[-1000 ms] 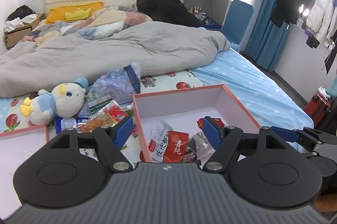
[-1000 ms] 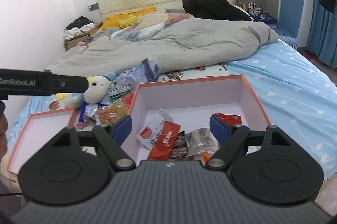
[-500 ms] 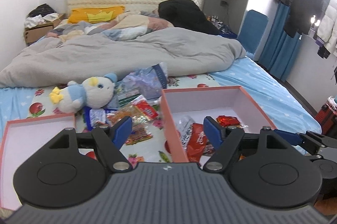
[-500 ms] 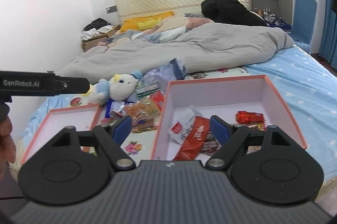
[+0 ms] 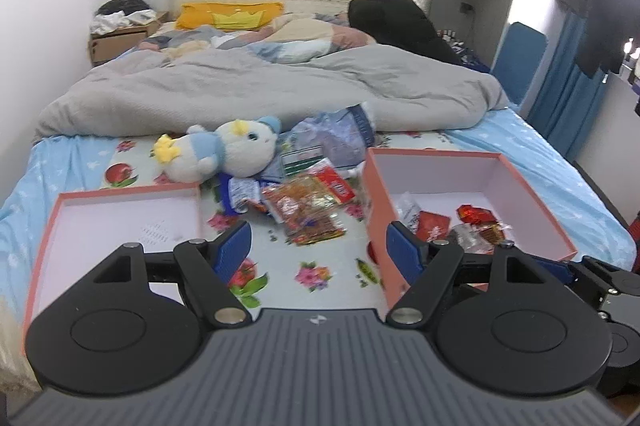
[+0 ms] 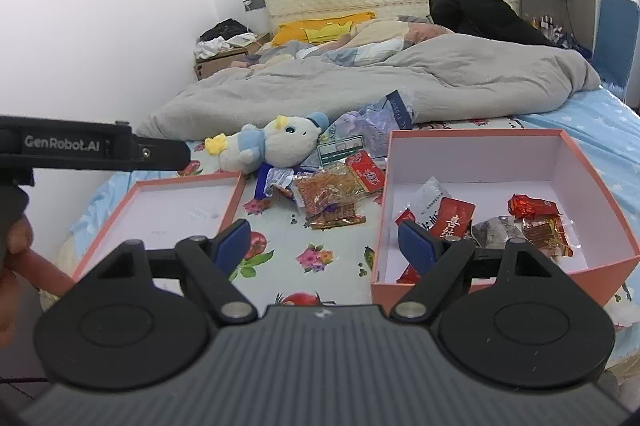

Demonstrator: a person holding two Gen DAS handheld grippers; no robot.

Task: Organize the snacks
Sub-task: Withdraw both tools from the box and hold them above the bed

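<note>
both grippers were wide open with nothing in them: the left gripper [image 5: 318, 252] hung over the flowered sheet between the boxes, and the right gripper [image 6: 324, 246] sat a bit nearer the deep pink cardboard box with white inside [image 6: 600, 181].

that box already had a few packets in it, e.g. the red packet with white lettering [image 6: 454, 222]. the shallow pink lid-like box [image 5: 52, 226] on the left looked empty.

biggest risk imo was the soft blue bedsheet [image 5: 532, 161]: pressing down for a flat packet could pinch fabric instead. next, the white and blue plush duck toy [image 5: 224, 153] and the crinkly clear plastic bag [image 5: 336, 137] lay right against the loose pile, easy to snag.

smallest worry: the clear orange snack packet [image 5: 304, 203] overlapped its neighbours, so a grab might've dragged two.
</note>
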